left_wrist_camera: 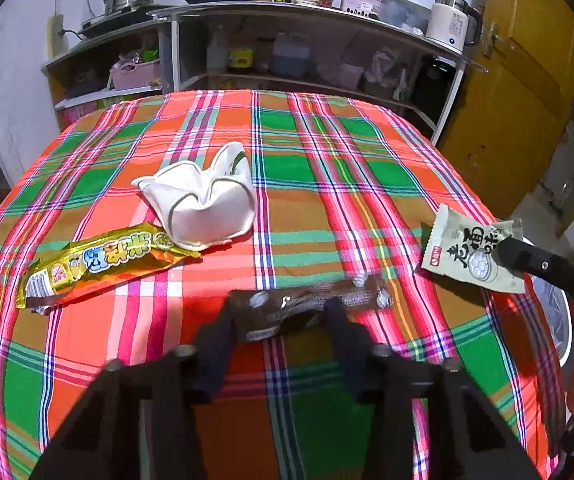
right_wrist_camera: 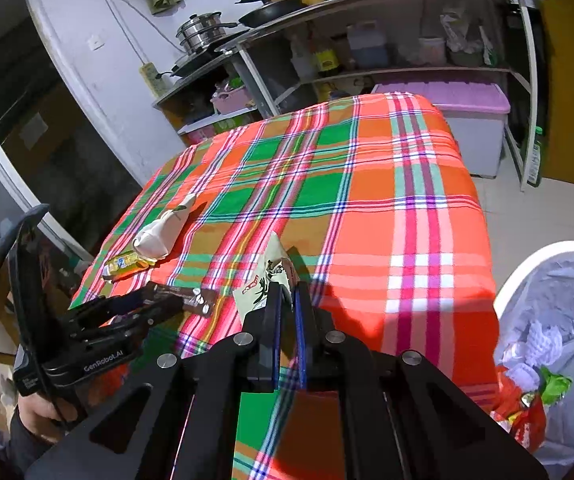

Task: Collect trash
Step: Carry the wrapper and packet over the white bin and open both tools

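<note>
The worktop, spread with an orange, green and pink plaid cloth, carries four pieces of trash. Beside its right edge stands a white bin with a pale liner, already holding crumpled paper and red and green wrappers; its lower part is cut off by the frame.

The right hand-held gripper is pinched narrow on the pale green snack packet, gripping its right edge and holding it over the worktop's right edge, near the bin. The packet bears bold black characters and a round emblem; whether it touches the cloth cannot be told.

The left hand-held gripper is spread wide, its fingers flanking the dark brown wrapper, which lies flat near the front edge. Contact is unclear.

Further left lie a crumpled white paper cup and, touching it, a yellow-gold wrapper with blue lettering.
</note>
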Demonstrator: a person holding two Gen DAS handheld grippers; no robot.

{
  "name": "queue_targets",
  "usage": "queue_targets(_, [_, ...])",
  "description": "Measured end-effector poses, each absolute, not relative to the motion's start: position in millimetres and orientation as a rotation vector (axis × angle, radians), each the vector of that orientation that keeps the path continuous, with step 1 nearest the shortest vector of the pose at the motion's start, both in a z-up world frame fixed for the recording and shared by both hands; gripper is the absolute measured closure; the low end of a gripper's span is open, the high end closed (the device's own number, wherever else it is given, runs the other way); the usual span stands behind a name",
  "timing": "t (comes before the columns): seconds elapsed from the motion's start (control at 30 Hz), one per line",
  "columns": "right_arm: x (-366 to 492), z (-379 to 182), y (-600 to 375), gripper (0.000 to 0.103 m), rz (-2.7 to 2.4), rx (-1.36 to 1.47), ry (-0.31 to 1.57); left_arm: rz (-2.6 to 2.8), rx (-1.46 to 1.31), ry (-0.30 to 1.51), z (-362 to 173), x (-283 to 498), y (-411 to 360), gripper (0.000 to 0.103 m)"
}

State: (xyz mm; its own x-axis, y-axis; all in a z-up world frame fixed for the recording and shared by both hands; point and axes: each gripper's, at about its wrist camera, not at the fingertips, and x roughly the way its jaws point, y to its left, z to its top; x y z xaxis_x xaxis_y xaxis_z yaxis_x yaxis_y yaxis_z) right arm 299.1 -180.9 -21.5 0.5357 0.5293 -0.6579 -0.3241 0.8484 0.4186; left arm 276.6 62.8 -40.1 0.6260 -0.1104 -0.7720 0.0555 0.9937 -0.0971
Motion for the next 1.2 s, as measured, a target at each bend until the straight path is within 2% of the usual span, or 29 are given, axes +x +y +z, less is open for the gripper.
queue_targets(0.03, [299,-21,-182,0.097,0.511,0.261,0.867,-0.084,-0.054,0.887,-40,276,63,0.082])
queue_targets(0.07, [297,-21,-184,0.097,0.506,0.263,0.866,-0.086,-0.053,0.887,-40,274,62,0.083])
queue_targets(0.1, [296,-20,-186,0.097,0.503,0.265,0.864,-0.092,-0.055,0.887,-39,274,63,0.094])
queue_targets(0.13, [294,-20,-188,0.097,0.501,0.267,0.862,-0.092,-0.055,0.887,-40,272,63,0.098])
queue_targets(0.33, [285,-18,-200,0.097,0.480,0.280,0.855,-0.132,-0.118,0.868,-37,262,67,0.101])
queue_targets(0.83, [267,-13,-241,0.097,0.424,0.331,0.826,-0.213,-0.139,0.793,-15,238,46,0.102])
queue_targets(1.2, [245,-9,-296,0.097,0.326,0.384,0.787,-0.366,-0.081,0.769,5,241,-31,0.102])
